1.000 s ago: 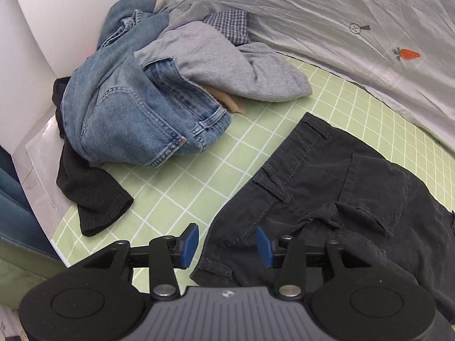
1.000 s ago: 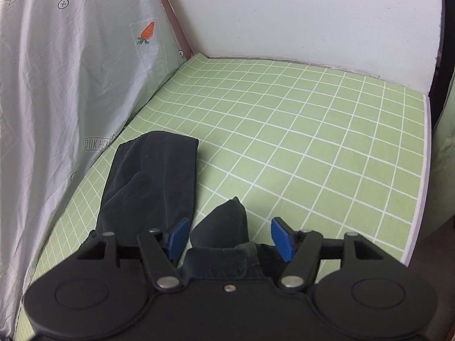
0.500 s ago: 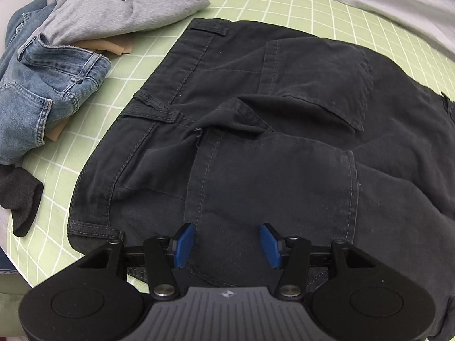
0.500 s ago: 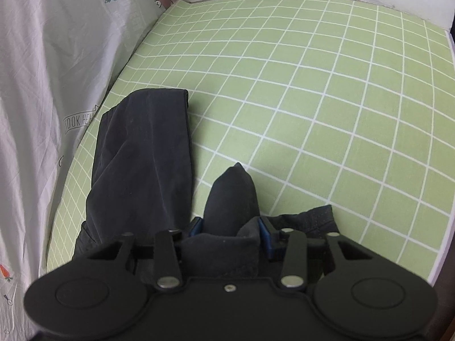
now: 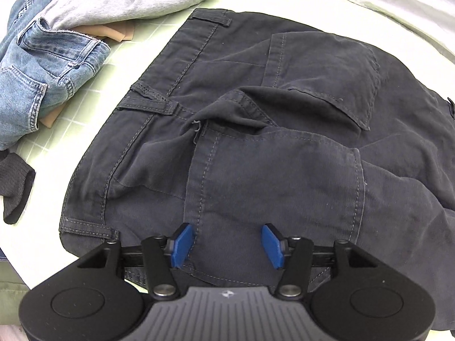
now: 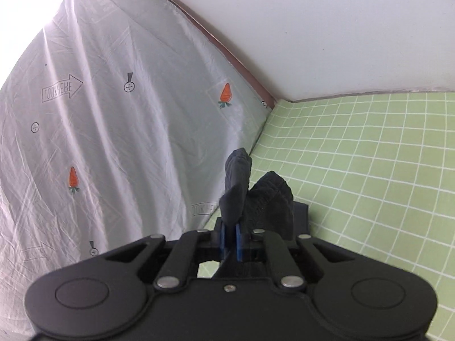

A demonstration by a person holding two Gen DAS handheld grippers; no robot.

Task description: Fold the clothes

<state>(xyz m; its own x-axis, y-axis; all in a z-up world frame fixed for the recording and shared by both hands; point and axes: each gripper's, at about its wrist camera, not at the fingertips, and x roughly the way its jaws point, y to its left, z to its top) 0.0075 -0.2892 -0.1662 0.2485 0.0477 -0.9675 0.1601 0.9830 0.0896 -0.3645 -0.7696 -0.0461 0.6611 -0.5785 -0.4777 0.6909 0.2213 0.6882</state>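
Folding is only starting: the right gripper (image 6: 230, 241) is pinching the dark trousers' (image 5: 256, 142) leg end while the left gripper (image 5: 226, 245), jaws opening, is hovering over the unfolded waist, other clothes (image 5: 57, 42) waiting

text: "LOOKHERE" in arrow outline | on: grey printed sheet (image 6: 119, 130)

A home bedroom is suggested: a bed is covered by a green sheet with a white grid (image 6: 369, 153), a grey carrot-printed quilt (image 6: 128, 113) is heaped against a white wall (image 6: 312, 28), and worn blue denim jeans (image 5: 42, 65) are piled nearby
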